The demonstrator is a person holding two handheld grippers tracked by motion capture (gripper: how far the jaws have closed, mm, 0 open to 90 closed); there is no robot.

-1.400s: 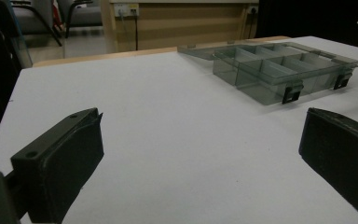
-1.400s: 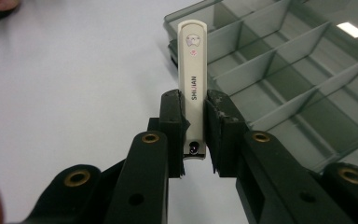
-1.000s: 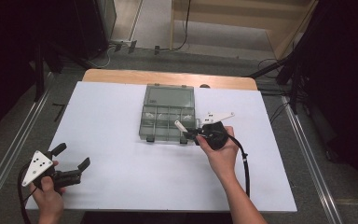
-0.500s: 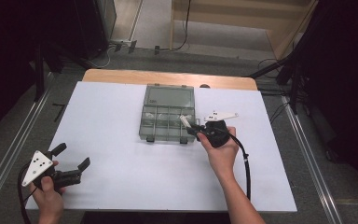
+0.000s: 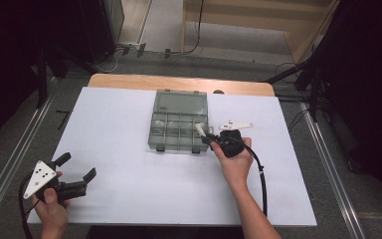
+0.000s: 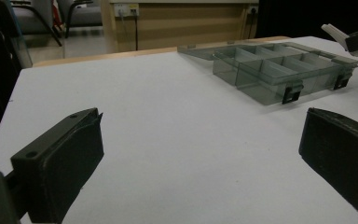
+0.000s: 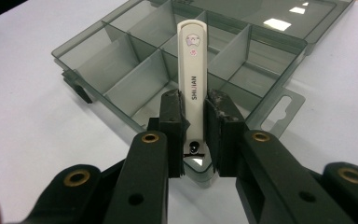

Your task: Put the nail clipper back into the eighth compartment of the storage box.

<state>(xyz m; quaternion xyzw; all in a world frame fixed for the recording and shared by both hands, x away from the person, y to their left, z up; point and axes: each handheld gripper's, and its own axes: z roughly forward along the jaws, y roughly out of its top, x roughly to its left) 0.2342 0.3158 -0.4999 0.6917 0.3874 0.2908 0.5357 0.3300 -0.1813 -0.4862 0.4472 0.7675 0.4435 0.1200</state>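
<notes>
The right gripper (image 7: 193, 135) is clamping a white clipper (image 7: 192, 70) over the box's (image 5: 179, 124) near right corner. The left gripper (image 5: 74, 172) is gaping wide at the desk's (image 5: 129, 199) near left, with open desk lying between.

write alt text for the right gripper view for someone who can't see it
The right gripper is shut on a white nail clipper, holding it lengthwise above the near edge of an open, smoke-grey plastic compartment box. The visible compartments look empty, the clear lid lies folded back beyond them, and the box rests on a white table.
</notes>
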